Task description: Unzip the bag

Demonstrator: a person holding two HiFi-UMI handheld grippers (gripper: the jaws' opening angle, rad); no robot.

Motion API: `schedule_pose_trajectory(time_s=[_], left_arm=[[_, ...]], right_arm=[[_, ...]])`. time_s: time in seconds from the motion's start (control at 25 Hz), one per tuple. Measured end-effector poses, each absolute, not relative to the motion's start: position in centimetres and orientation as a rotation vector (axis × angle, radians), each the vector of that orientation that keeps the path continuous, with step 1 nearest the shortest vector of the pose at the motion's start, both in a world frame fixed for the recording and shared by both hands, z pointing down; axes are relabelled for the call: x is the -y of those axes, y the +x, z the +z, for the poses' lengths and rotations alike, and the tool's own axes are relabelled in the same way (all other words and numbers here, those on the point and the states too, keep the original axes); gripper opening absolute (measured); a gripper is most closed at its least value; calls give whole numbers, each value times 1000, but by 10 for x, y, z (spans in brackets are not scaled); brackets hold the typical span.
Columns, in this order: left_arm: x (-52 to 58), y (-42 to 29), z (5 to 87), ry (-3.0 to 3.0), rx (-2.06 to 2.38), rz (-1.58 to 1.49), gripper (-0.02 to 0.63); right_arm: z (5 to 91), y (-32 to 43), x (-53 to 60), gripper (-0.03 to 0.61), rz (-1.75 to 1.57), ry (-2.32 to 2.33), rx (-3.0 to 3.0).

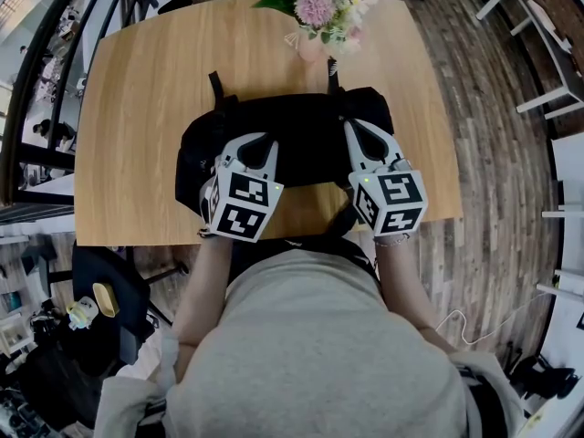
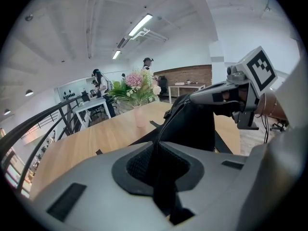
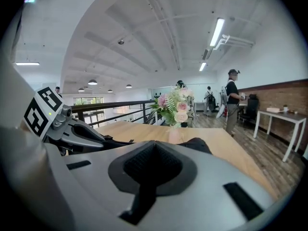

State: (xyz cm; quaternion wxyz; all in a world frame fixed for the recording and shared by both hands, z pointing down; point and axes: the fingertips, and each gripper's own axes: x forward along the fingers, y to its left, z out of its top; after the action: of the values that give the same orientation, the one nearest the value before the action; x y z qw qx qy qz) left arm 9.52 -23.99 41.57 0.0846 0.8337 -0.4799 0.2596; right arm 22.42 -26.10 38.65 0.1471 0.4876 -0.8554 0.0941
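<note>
A black bag (image 1: 308,146) lies on the wooden table (image 1: 146,108), near its front edge. My left gripper (image 1: 267,140) is shut on a fold of the bag's black fabric (image 2: 192,124), which rises out of its jaws (image 2: 156,144) with the zipper line (image 2: 166,124) running up along it. My right gripper (image 1: 351,128) is shut at the bag's right end. In the left gripper view its fingertips (image 2: 195,98) rest on the bag's raised top edge, where the zipper line ends. In the right gripper view the jaws (image 3: 155,142) meet tightly, and nothing shows between them.
A pink vase of flowers (image 1: 324,12) stands at the table's far edge, just behind the bag. Two black straps (image 1: 215,85) stick out from the bag's back. The person's body is close against the front edge. Railings, desks and people are in the background.
</note>
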Motion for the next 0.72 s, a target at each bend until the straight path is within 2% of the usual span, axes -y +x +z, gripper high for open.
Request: schedule_pose_trajectory(time_s=[0.4, 0.72], left_arm=[[241, 95, 417, 2483, 1433, 753, 51], [241, 94, 418, 2450, 1452, 719, 52]], right_arm=[[380, 273, 272, 12, 272, 1552, 2386], [379, 276, 271, 18, 269, 1574, 2380]])
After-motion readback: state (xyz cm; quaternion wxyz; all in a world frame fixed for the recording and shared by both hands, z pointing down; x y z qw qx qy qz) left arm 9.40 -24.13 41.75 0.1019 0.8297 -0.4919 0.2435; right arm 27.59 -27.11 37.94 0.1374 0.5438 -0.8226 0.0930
